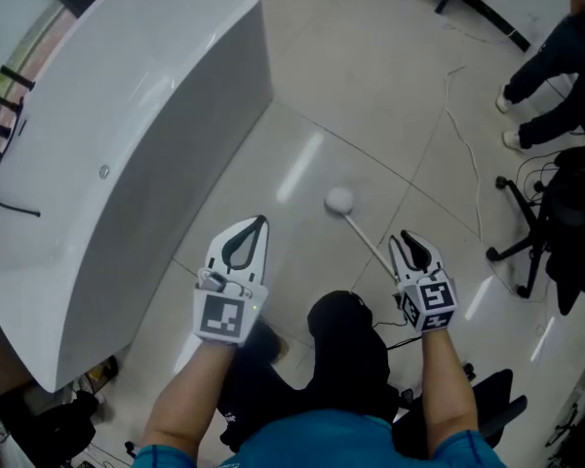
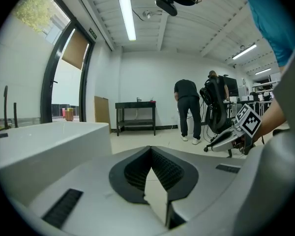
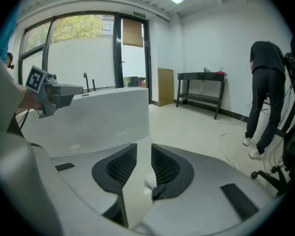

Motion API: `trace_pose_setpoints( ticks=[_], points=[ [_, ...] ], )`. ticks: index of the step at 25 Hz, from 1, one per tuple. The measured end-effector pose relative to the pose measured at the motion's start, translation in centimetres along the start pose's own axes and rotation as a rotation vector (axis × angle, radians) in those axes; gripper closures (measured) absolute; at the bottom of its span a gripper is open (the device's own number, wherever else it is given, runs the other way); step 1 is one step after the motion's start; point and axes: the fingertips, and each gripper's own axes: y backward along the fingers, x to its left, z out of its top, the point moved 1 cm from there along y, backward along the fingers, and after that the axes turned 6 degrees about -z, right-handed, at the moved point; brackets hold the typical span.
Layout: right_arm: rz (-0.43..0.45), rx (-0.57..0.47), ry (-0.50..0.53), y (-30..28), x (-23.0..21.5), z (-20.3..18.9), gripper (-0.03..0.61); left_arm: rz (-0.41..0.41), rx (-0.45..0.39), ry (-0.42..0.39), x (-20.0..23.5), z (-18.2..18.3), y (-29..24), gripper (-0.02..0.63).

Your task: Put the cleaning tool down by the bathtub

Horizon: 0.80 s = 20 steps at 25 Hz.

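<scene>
Pointing forward-left toward bathtub, cleaning tool head-first

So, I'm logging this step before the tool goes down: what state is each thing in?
left gripper: shut, empty.
right gripper: shut on the tool's handle.
cleaning tool: held by its handle, not yet released.
bathtub: upright, empty.

Both bare forearms reach forward and down, the left forearm beside the right forearm, each hand gripping a claw. The left claw points ahead with its jaws closed tip to tip, nothing between them. The right claw, jaws slightly parted, grips the cleaning tool by its handle.
</scene>
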Motion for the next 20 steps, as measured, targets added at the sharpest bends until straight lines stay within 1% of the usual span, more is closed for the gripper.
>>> trace_pose_setpoints(
  ticks=[2,5,7,9,13,15,16,18,20],
  points=[
    [0.005,0.030,0.026,-3.6,-0.2,-5.2,0.460,0.015,-0.005,-0.002,0.4,-4.8,-0.9,0.617],
    [0.009,0.106,0.063,-9.2,-0.6,-13.4,0.460,0.057,-0.009,0.011,1.8,-11.2,-1.1,0.617],
    [0.011,0.167,0.088,-13.0,-0.6,-18.9,0.460,0.083,-0.009,0.021,2.9,-14.7,-0.7,0.617],
    [0.021,0.230,0.102,-16.1,-0.8,-24.0,0.459,0.085,-0.004,0.036,3.2,-17.1,-0.6,0.617],
    [0.040,0.347,0.137,-20.6,-2.3,-32.1,0.446,0.087,0.009,0.070,2.2,-19.6,-0.2,0.617],
    [0.041,0.408,0.171,-22.8,-3.4,-35.6,0.441,0.099,-0.002,0.096,1.9,-19.7,0.1,0.617],
    [0.042,0.441,0.188,-23.7,-3.7,-37.1,0.439,0.112,-0.005,0.092,1.9,-19.6,0.3,0.617],
    [0.047,0.505,0.215,-24.7,-4.1,-39.6,0.439,0.135,0.004,0.075,2.1,-19.5,0.5,0.617],
    [0.052,0.546,0.239,-25.2,-4.1,-41.1,0.439,0.135,0.008,0.094,2.2,-19.7,0.4,0.617]
  ],
)
